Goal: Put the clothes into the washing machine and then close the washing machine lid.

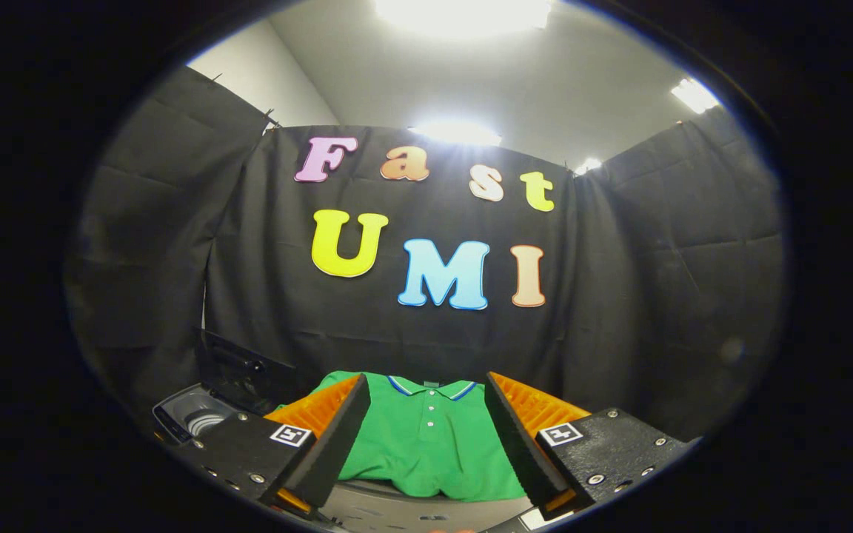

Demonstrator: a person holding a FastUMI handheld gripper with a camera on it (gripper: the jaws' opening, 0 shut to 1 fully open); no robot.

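Between the spread claw [426,444] fingers — flat green polo shirt [426,451].

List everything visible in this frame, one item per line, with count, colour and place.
shirt: one, green with a striped collar, lying flat just ahead of and between the fingers.
washer: one, dark body with a pale tub, to the left beyond the left finger, lid raised.
table: one, grey, under the shirt.
cloth wall: black, behind everything.
ceiling lights: several, white, overhead.
gripper: one, jaws open, not touching the shirt, hovering over its near edge.
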